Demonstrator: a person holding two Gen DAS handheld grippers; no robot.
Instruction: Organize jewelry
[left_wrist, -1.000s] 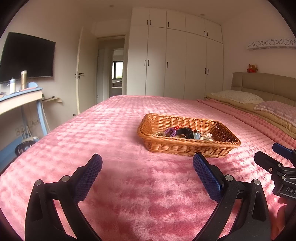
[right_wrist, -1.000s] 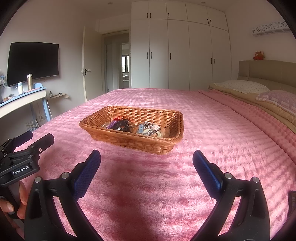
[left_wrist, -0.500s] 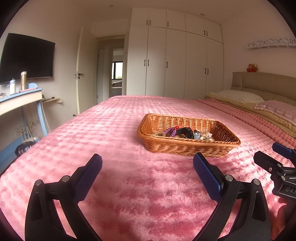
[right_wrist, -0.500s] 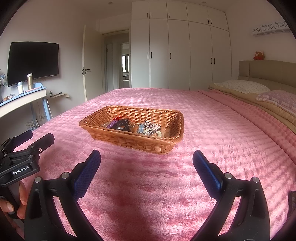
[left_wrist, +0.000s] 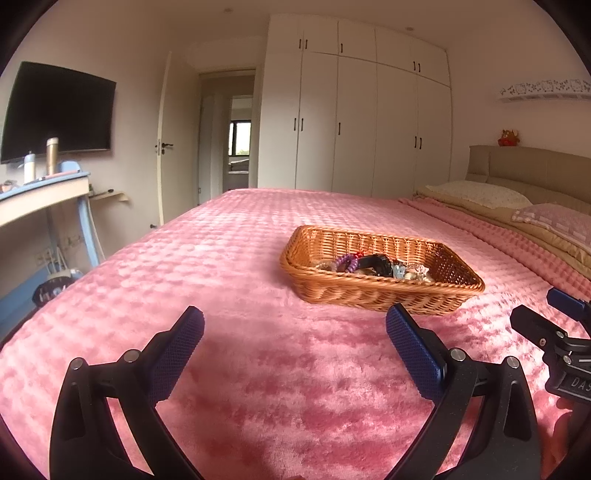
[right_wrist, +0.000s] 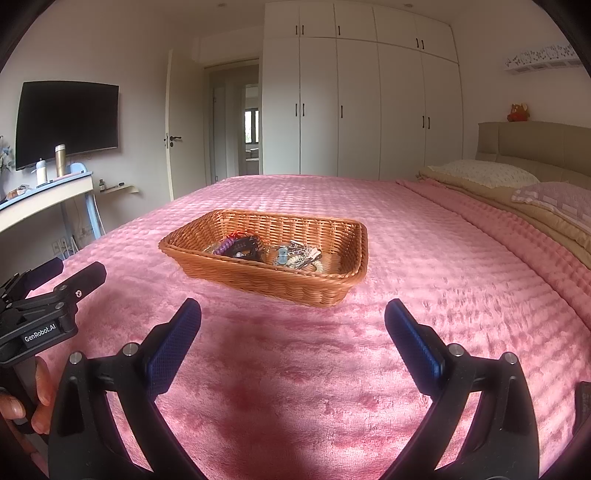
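Observation:
A brown wicker basket (left_wrist: 373, 291) (right_wrist: 266, 280) rests on the pink bedspread. Inside lies a jumble of jewelry (left_wrist: 369, 263) (right_wrist: 266, 251): a purple beaded bracelet, a black piece, silvery and pale bits. My left gripper (left_wrist: 295, 332) hovers open over the bedspread, short of the basket, which sits ahead and to its right. My right gripper (right_wrist: 293, 325) is also open and empty, with the basket ahead and slightly left. Each gripper shows at the edge of the other's view, the right gripper (left_wrist: 554, 332) in the left wrist view and the left gripper (right_wrist: 62, 284) in the right wrist view.
The pink bedspread (left_wrist: 229, 266) (right_wrist: 424, 258) covers a wide bed. Pillows (left_wrist: 480, 194) and a beige headboard (right_wrist: 535, 144) stand at the right. A desk (left_wrist: 40, 199) with bottles and a wall television (right_wrist: 66, 122) are at the left. White wardrobes (right_wrist: 358, 107) and an open door fill the far wall.

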